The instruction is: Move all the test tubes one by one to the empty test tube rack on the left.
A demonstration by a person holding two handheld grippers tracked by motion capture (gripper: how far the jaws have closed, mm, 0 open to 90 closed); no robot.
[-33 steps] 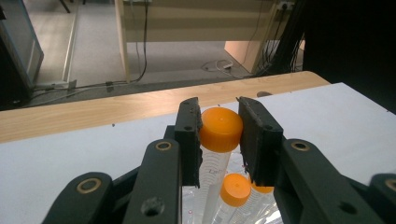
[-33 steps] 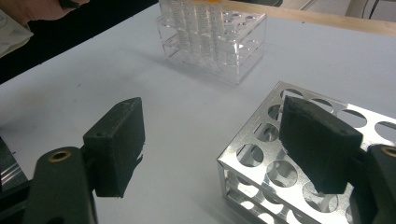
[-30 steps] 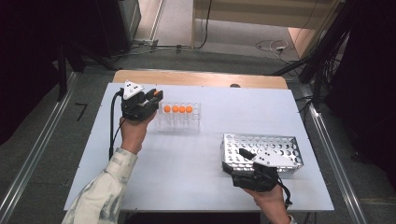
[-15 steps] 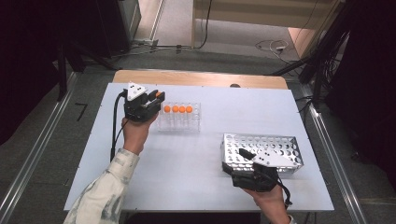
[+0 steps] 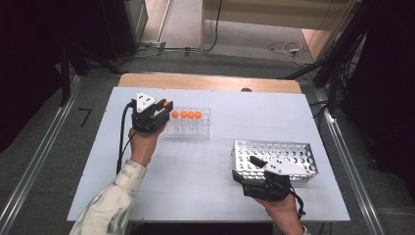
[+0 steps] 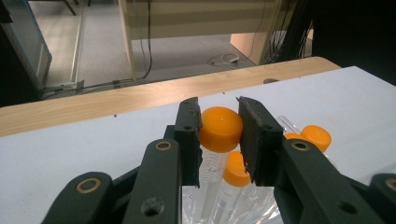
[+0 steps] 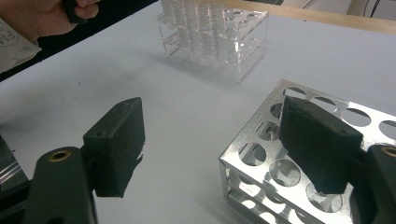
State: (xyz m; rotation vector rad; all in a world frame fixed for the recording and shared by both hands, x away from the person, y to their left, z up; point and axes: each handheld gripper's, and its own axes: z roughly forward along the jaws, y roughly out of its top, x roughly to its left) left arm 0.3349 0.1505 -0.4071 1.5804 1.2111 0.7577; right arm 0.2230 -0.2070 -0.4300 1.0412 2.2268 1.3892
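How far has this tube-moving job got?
Barely started, it seems. The perforated metal rack shows no tubes in its visible holes. In hand: the left gripper has its jaws closed on the orange cap of one clear plastic tube, apparently raised above its neighbours. The right gripper hangs open at the metal rack's corner. Four orange-capped tubes stand in the clear plastic rack, so most probably remains.

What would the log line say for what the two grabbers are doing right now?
left gripper: shut on orange-capped tube above clear rack | right gripper: open, at corner of metal rack
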